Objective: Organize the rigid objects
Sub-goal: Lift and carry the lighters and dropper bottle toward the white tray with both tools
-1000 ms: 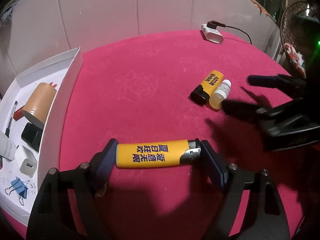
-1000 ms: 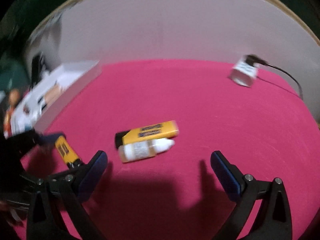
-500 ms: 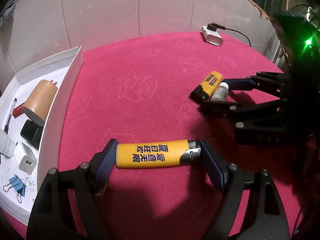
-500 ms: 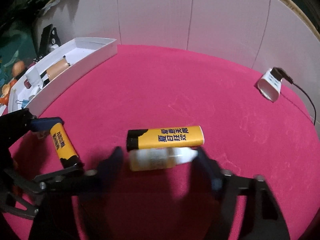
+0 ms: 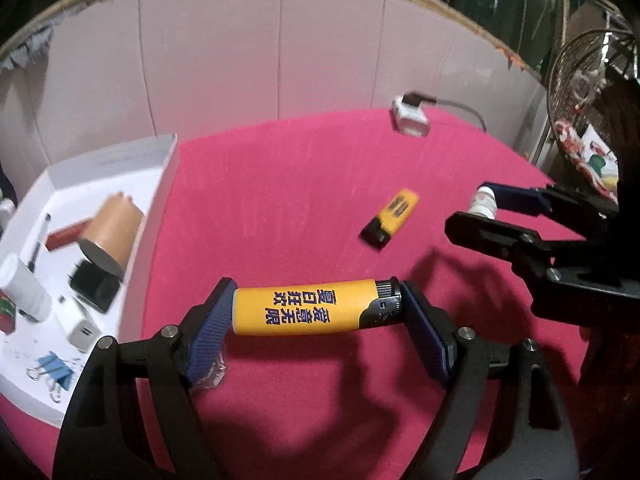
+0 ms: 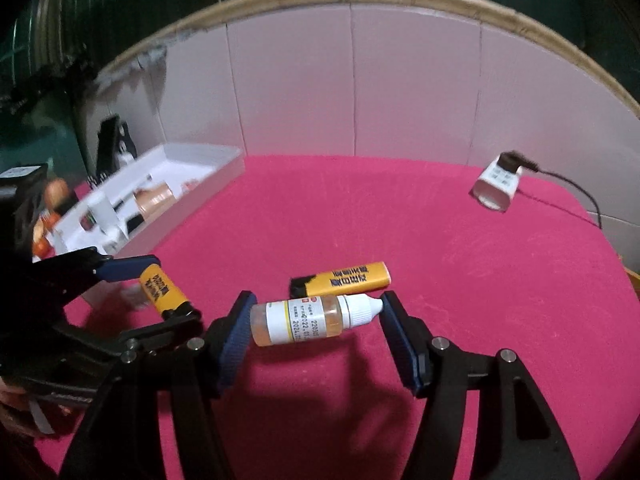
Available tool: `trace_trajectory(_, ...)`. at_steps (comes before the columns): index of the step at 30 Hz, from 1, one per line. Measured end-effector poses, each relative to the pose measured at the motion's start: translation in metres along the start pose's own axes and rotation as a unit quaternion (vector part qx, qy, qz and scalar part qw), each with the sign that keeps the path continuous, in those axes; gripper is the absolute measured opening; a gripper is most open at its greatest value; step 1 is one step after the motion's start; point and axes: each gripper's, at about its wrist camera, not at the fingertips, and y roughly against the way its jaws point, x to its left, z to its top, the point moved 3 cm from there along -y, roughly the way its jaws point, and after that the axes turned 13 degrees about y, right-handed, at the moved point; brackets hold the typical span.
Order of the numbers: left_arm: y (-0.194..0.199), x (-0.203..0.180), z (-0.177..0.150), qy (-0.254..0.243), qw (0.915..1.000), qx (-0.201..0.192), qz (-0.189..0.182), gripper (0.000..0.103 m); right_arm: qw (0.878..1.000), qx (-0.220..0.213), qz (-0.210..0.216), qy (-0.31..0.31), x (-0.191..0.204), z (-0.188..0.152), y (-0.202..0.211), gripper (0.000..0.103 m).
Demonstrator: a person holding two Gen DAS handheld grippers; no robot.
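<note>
Red tablecloth (image 5: 280, 200), white panel wall behind. Left gripper (image 5: 316, 316) clamps yellow lighter (image 5: 304, 312) end to end, lower centre of frame. Right gripper (image 6: 316, 320) clamps dropper bottle (image 6: 308, 320) lengthwise, centre frame. Second lighter (image 6: 344, 278) lies on cloth just behind it. White tray (image 5: 120, 168) with items at left edge.
</note>
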Motion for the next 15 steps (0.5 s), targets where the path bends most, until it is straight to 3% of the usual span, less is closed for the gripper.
trace_trajectory(7,0.038,-0.006,0.013,0.001,0.9989,-0.046,-0.008,0.082,0.999,-0.052,-0.009,-0.008,0.005,0.018,0.035,0.063)
trace_trajectory(15,0.069,0.000,0.021,0.009,0.9965,-0.083,-0.005,0.082,0.997,-0.073,0.000,-0.002,0.016,0.027,0.052,0.063)
